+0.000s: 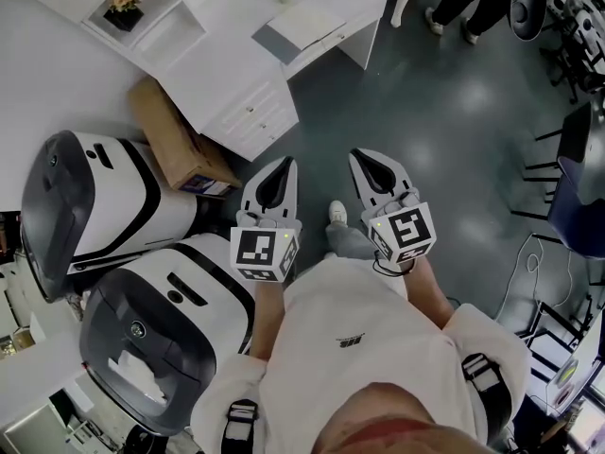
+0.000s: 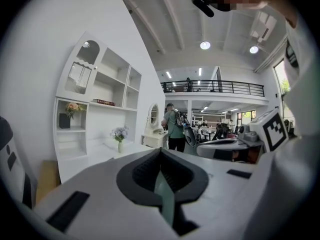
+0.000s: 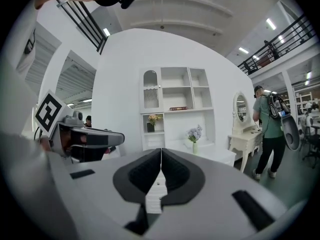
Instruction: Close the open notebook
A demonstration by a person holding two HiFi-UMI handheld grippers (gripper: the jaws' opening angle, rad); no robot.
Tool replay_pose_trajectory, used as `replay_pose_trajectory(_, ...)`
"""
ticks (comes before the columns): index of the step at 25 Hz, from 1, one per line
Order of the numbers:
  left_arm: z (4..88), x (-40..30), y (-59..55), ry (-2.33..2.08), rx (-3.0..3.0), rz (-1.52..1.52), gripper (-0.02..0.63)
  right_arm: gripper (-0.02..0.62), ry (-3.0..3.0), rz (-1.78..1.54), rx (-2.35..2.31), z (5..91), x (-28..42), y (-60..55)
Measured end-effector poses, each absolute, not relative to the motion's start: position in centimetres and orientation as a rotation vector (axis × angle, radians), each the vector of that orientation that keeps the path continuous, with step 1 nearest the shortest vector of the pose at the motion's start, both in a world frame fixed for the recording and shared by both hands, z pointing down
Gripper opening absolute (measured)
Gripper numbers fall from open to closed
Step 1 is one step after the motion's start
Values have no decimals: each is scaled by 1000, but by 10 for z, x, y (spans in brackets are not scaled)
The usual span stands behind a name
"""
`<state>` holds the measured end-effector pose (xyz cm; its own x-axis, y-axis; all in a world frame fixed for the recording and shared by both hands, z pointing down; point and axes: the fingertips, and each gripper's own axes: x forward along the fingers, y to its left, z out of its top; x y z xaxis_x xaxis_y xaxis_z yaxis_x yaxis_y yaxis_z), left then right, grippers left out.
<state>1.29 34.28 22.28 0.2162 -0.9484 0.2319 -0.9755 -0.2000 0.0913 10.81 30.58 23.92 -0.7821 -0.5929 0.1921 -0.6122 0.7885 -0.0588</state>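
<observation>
You are at the approach step; nothing has been touched yet. Your left gripper (image 1: 282, 166) has its jaws pressed together with nothing between them, and the left gripper view confirms it (image 2: 160, 156). Your right gripper (image 1: 365, 157) is the same: jaws closed and empty (image 3: 161, 155). You hold both of them out in front of your body, side by side, above the dark floor (image 1: 444, 130).

The notebook (image 1: 301, 28) seems to be the flat pale thing lying near the front edge of the white worktop (image 1: 227, 74), well apart from both grippers. It is too small in the head view to tell how its pages lie, and neither gripper view shows it clearly. A vase of flowers (image 3: 194, 134) stands on the same worktop.

Next you will probably need to step up to the worktop, open one gripper, and bring it to the edge of one cover so you can swing that cover over. Keep clear of the vase.
</observation>
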Motion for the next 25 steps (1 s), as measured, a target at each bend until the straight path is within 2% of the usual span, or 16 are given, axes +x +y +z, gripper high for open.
replay_pose_trajectory(25, 206, 6, 209, -1918, 2232, 211, 0, -3, -2883, 142, 901, 219, 100, 160)
